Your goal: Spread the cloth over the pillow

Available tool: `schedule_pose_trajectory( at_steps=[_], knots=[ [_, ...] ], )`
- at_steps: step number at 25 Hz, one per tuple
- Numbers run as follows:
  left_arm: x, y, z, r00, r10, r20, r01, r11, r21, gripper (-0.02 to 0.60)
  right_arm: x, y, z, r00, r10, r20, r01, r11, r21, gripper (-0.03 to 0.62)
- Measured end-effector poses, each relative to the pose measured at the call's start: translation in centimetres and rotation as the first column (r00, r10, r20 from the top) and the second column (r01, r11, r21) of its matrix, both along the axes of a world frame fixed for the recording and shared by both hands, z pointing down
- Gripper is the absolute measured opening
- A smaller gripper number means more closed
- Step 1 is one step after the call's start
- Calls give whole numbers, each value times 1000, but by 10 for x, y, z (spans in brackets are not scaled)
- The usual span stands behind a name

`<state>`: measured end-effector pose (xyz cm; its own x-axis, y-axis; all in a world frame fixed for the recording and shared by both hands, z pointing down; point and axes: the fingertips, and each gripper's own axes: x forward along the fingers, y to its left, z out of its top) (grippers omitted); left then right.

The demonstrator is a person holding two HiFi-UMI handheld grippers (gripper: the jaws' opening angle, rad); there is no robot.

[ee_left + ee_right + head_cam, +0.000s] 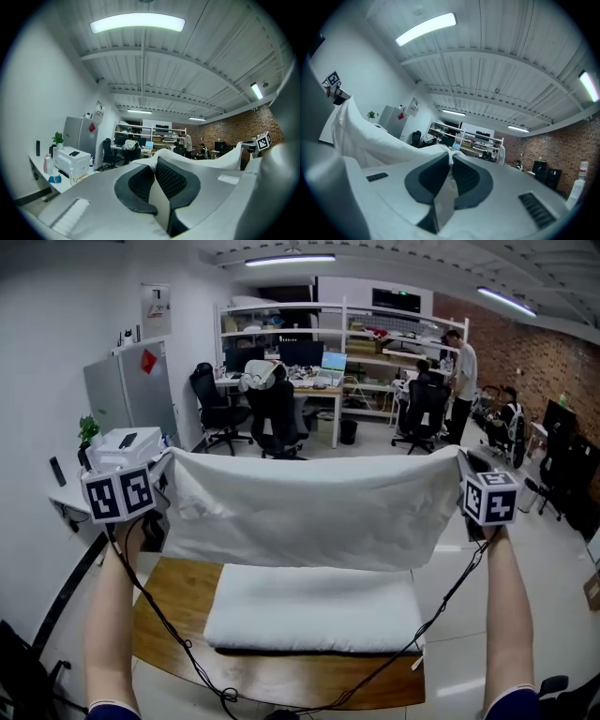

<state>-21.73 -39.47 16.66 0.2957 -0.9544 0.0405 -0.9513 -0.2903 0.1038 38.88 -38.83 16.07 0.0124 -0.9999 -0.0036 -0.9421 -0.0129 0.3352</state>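
A white cloth (309, 507) hangs stretched between my two grippers, held up above a white pillow (314, 607) that lies on a wooden table (183, 592). My left gripper (171, 463) is shut on the cloth's left top corner, and my right gripper (461, 458) is shut on its right top corner. In the left gripper view the cloth (206, 161) is pinched between the dark pads (171, 180) of the left gripper (154, 169) and runs off right. In the right gripper view the cloth (370, 138) leaves the right gripper (451, 159) leftward.
A white printer (124, 448) sits on a shelf at the left wall. Office chairs (214, 409), desks with monitors and shelving (328, 334) stand further back, with people (462, 371) near them. Cables (169, 634) hang from both grippers across the table.
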Motion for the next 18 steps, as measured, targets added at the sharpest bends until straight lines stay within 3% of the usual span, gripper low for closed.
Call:
schedule_pose_trajectory(
  at_steps=[10,18],
  knots=[
    [13,-122,26,998,66,-7,-66,996,-57,11,13,-58,1,994,104,-26,-103,995,13,38],
    [21,-190,61,996,92,-12,-93,989,-118,11,18,-108,24,988,152,-33,-152,988,-1,38]
  ],
)
